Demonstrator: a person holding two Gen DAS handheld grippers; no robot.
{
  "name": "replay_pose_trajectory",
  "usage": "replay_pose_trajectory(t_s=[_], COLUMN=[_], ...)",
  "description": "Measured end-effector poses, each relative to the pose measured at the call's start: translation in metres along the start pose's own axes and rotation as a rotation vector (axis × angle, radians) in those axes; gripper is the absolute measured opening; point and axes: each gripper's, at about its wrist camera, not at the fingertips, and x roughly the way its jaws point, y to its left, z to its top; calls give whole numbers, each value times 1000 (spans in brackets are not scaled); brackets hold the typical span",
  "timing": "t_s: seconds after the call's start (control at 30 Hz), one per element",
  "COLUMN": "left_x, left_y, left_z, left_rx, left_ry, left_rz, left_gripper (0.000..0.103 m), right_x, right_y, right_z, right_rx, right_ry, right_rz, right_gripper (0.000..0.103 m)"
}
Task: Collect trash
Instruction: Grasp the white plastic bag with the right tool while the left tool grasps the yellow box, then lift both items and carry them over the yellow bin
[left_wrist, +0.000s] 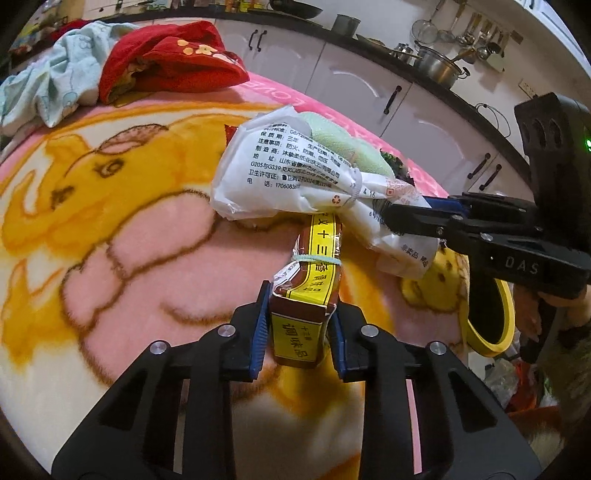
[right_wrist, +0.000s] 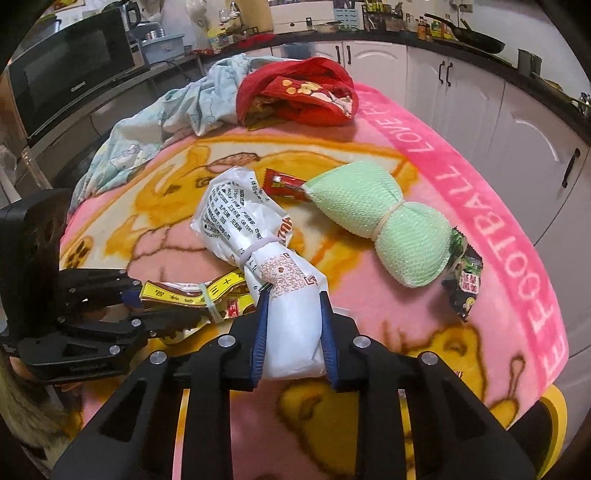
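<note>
Right gripper (right_wrist: 293, 332): clamped on near end of white wrapper bundle (right_wrist: 258, 236), lying on pink blanket (right_wrist: 498, 206); light, crinkly, slippery, best held by the banded waist. Left gripper (left_wrist: 297, 328): clamped on brown-yellow seasoning packet (left_wrist: 314, 266) alongside; thin, limp.

I am working in a home kitchen. A dark counter (right_wrist: 476, 48) runs round the room above white cabinets (right_wrist: 461, 92) with black handles. A black microwave (right_wrist: 70, 70) sits on the left. A frying pan (right_wrist: 469, 35) and bottles (right_wrist: 428, 27) stand on the counter, and a steel pot (left_wrist: 439, 66) sits below ladles and strainers (left_wrist: 461, 29) hanging on the wall. Nearest me, a pink cartoon blanket (right_wrist: 480, 221) carries crumpled clothes (right_wrist: 295, 92).
</note>
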Motion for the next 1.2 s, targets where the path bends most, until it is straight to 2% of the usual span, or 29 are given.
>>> replay_pose_trajectory(t_s=[0.7,1.2], left_x=[-61,-90], left_y=[-15,-53], left_z=[-13,2], left_rx=[-3,48], left_ry=[-97,-179], left_rz=[72,73], left_gripper=[21,21], right_x=[-59,-118], right_y=[31,18], right_z=[-12,-24], right_rx=[-1,29], right_ry=[-134,-245], right_rz=[9,-35], right_gripper=[23,23])
